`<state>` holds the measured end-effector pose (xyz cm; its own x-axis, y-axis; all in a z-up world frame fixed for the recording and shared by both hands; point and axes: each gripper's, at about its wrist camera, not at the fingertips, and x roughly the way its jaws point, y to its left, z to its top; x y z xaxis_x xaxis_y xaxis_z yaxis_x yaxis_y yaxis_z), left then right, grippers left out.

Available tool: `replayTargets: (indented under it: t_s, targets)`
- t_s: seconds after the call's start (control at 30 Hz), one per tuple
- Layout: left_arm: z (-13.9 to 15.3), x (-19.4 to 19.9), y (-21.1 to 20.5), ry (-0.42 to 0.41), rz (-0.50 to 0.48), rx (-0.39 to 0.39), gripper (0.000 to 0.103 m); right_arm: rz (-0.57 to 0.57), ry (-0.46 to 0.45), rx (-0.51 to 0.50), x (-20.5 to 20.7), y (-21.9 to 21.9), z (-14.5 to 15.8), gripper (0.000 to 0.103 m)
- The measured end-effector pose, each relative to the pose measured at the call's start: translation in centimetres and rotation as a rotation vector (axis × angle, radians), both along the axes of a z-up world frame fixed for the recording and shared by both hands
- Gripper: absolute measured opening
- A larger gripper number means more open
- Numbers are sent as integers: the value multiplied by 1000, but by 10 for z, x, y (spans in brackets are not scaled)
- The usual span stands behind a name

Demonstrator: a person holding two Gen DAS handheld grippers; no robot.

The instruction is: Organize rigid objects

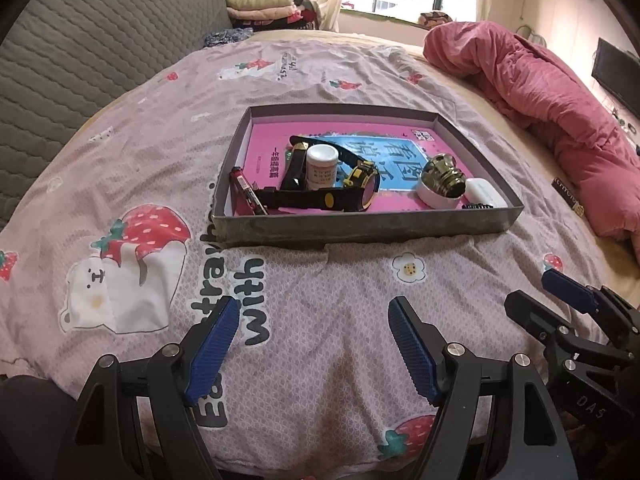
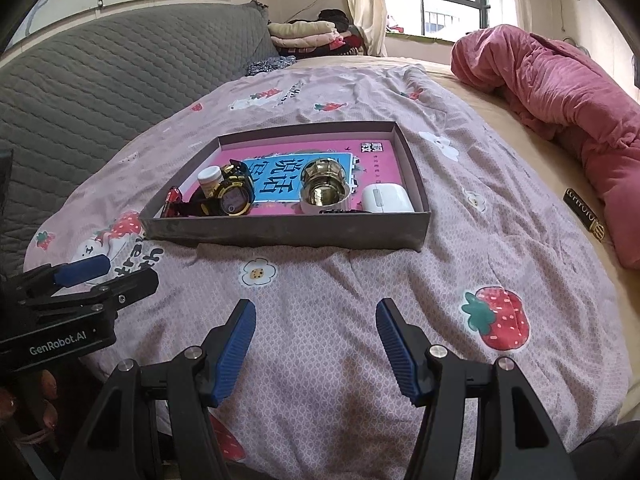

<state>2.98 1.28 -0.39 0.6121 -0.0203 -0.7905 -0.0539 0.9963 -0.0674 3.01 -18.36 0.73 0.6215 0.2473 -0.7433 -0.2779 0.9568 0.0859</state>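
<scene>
Right, both grippers hang empty over the strawberry-print sheet (image 1: pixel 320 80), the left gripper (image 1: pixel 314 354) and the right gripper (image 2: pixel 316 350) each with blue pads spread wide apart. Ahead sits the shallow grey box (image 1: pixel 360 228), and inside it, on a pink book (image 2: pixel 360 156), lie the toy watch (image 2: pixel 234 202), white jar (image 1: pixel 321 166), gold cup (image 2: pixel 322 184), white case (image 2: pixel 386 198) and red pen (image 1: pixel 248 196).

"GenRobot.AI" on left gripper (image 2: pixel 86 266) body; "DAS" on right gripper (image 1: pixel 576 300) body; "with" on bedsheet (image 1: pixel 320 80).
</scene>
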Motion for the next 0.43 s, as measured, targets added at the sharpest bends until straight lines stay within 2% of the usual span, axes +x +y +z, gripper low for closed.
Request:
replayTargets:
  t_s: [0.27, 0.43]
  targets:
    - [-7, 4, 4, 29, 18, -29, 78, -8, 24, 18, 3, -3, -5, 62]
    - [-8, 6, 8, 20, 39, -45, 78, -14, 43, 24, 7, -4, -10, 62]
